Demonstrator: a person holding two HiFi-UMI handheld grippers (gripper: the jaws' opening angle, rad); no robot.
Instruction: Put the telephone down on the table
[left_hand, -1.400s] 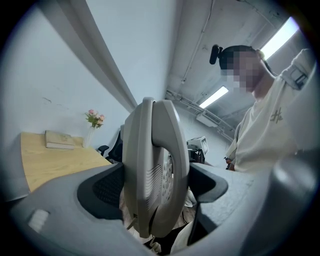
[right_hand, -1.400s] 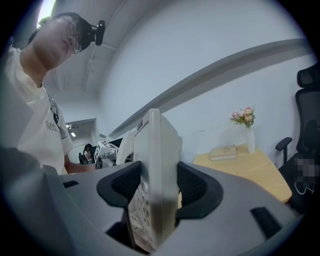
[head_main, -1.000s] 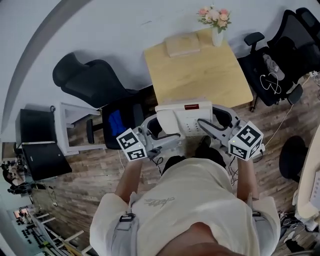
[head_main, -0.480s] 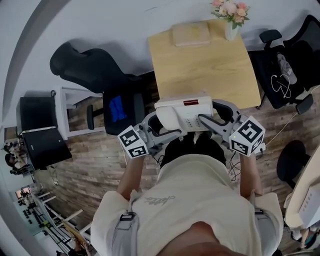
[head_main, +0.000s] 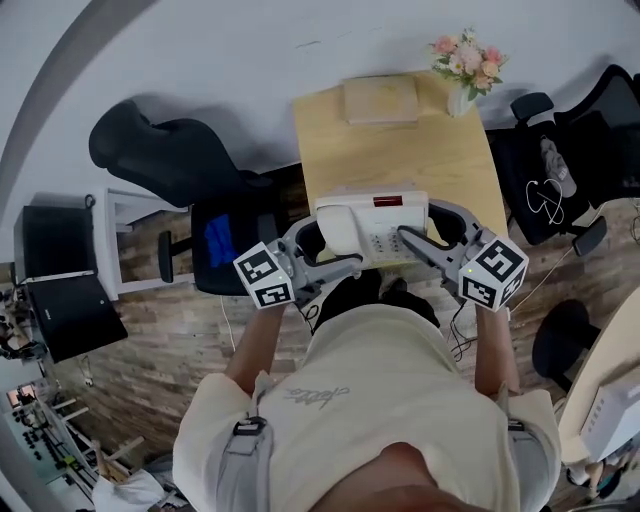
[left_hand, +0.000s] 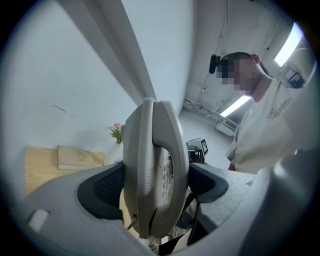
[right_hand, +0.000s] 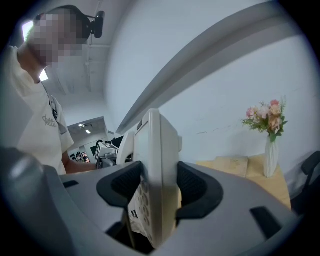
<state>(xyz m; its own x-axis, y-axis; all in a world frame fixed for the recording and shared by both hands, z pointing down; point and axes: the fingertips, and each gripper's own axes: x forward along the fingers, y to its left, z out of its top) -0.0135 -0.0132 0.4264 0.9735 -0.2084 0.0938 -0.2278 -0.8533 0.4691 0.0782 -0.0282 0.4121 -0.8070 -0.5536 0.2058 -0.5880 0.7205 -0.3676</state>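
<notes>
**One telephone, two tongs, near edge of surface**

One telephone (head_main: 372, 222): off-white smooth plastic, boxy, with a keypad and a red strip on top. It is gripped from both ends. The left tongs (head_main: 333, 255) are closed on the handset side and the right tongs (head_main: 413, 243) on the keypad side, with ribbed black pads (right_hand: 192, 187) pressed against the shell. The phone sits at the near edge of one pale wooden rectangular surface (head_main: 400, 160); whether they touch is unclear. On the surface are one flat beige book (head_main: 380, 98) and one white vase (head_main: 459, 100) of pink flowers.
</notes>
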